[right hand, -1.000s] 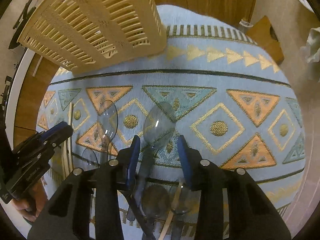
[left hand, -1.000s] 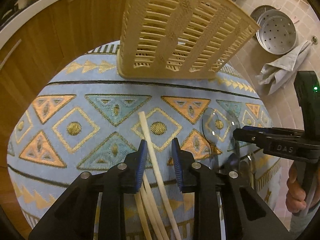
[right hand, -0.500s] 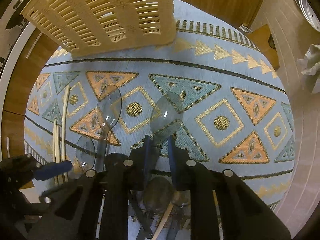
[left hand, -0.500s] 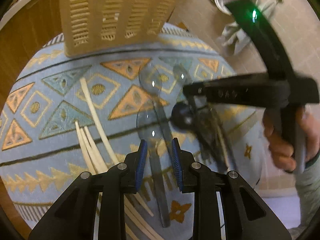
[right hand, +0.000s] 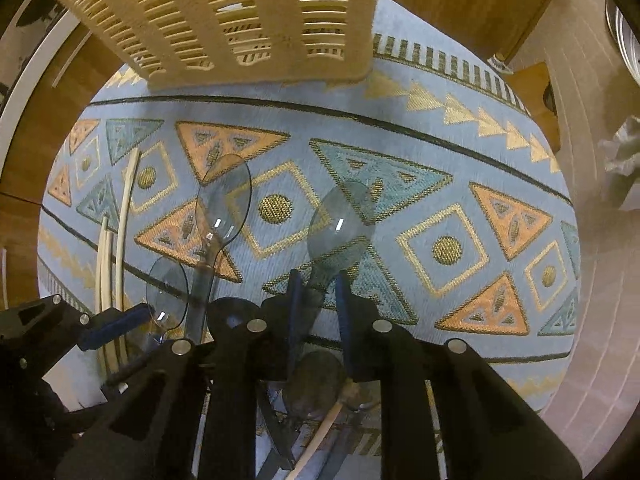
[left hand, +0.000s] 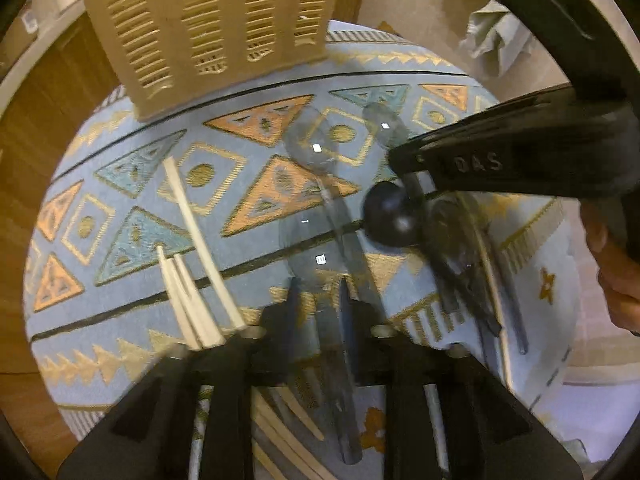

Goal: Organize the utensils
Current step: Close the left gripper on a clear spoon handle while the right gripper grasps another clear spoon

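Clear plastic spoons lie on a patterned blue cloth [right hand: 440, 160]. My right gripper [right hand: 316, 296] is narrowed around the handle of one clear spoon [right hand: 340, 220], whose bowl points away. My left gripper [left hand: 316, 300] stands over the handle of another clear spoon [left hand: 312, 252], its jaws slightly apart around it. A third spoon [right hand: 224, 196] lies between them. Cream chopsticks [left hand: 196, 240] lie left of the left gripper. A cream slotted basket [right hand: 240, 12] stands at the far edge of the cloth.
Dark utensils and a wooden-handled piece [right hand: 320, 388] lie under the right gripper. The right gripper's body [left hand: 520, 160] crosses the left wrist view. A wooden cabinet [right hand: 460, 0] stands behind, and a crumpled cloth [left hand: 496, 40] lies on the tiled floor.
My left gripper swung right from the chopsticks onto a clear spoon's handle. My right gripper narrowed around its spoon handle and stayed there.
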A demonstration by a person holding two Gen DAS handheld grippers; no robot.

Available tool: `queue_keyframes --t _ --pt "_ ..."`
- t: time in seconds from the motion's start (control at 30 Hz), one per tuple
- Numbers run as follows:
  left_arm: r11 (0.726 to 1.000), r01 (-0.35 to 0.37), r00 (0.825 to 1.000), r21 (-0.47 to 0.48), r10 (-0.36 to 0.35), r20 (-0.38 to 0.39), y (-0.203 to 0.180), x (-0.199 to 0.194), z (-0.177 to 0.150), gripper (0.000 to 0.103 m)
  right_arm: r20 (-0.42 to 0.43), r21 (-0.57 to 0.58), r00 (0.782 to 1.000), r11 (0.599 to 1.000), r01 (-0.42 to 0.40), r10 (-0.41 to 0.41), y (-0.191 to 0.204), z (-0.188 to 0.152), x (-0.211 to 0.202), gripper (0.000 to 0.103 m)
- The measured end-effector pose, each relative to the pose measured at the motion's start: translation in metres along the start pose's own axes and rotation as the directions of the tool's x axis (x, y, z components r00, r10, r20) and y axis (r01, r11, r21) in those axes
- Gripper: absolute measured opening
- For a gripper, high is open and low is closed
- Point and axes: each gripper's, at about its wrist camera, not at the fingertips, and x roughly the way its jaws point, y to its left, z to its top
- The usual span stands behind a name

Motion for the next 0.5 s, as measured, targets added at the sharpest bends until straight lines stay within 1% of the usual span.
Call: queue_keyframes --t 0.03,0.07,0.13,0.2,0.23,0.27,0.3,0.33,0.37,0.4,0.43,0.5 --pt "1.000 0.011 1.000 -0.015 -0.011 0.009 0.001 0.000 0.000 0.009 0.012 -0.003 1.000 1.000 -0.007 0.007 0.002 -0.001 -0.001 0.013" --pt "0.999 0.019 1.000 -0.029 -0.018 0.024 0.002 0.001 0.001 0.008 0.025 -0.006 1.000 1.000 -0.014 0.014 0.004 -0.004 -0.004 0.001" --pt "0.998 0.033 0.995 -0.050 -0.028 0.091 0.008 -0.009 -0.001 0.008 0.088 -0.021 0.996 0.999 -0.026 0.028 0.005 -0.006 -0.016 0.000" --pt "0.994 0.076 0.986 -0.081 -0.063 0.153 0.014 -0.020 -0.001 0.008 0.116 -0.032 0.993 0.999 -0.033 0.036 0.004 -0.009 -0.023 0.000" --pt "0.992 0.087 0.981 -0.096 -0.068 0.180 0.017 -0.025 -0.001 0.008 0.124 -0.037 0.991 0.998 -0.050 0.054 0.004 -0.010 -0.025 0.000" --pt "0.989 0.103 0.972 -0.104 -0.078 0.221 0.020 -0.033 0.000 0.008 0.135 -0.041 0.988 0.997 -0.069 0.074 0.003 -0.011 -0.027 0.000" --pt "0.987 0.120 0.965 -0.111 -0.089 0.247 0.023 -0.038 0.001 0.008 0.145 -0.039 0.987 0.997 -0.063 0.068 0.003 -0.012 -0.028 0.000" --pt "0.984 0.131 0.960 -0.119 -0.096 0.262 0.026 -0.042 0.001 0.008 0.144 -0.034 0.988 0.998 -0.057 0.062 0.001 -0.012 -0.027 0.000" --pt "0.982 0.139 0.957 -0.127 -0.101 0.271 0.027 -0.045 0.002 0.008 0.139 -0.034 0.987 0.997 -0.074 0.078 -0.005 -0.010 -0.026 0.000" --pt "0.981 0.145 0.956 -0.126 -0.106 0.273 0.029 -0.047 0.001 0.004 0.132 -0.027 0.983 0.992 -0.122 0.125 -0.009 -0.008 -0.025 0.000" --pt "0.981 0.149 0.956 -0.124 -0.111 0.271 0.032 -0.049 0.001 0.001 0.128 -0.018 0.982 0.990 -0.140 0.141 -0.015 -0.007 -0.022 0.000" --pt "0.982 0.147 0.957 -0.123 -0.109 0.268 0.032 -0.052 -0.003 0.001 0.123 -0.003 0.981 0.988 -0.151 0.150 -0.021 -0.006 -0.021 0.000"
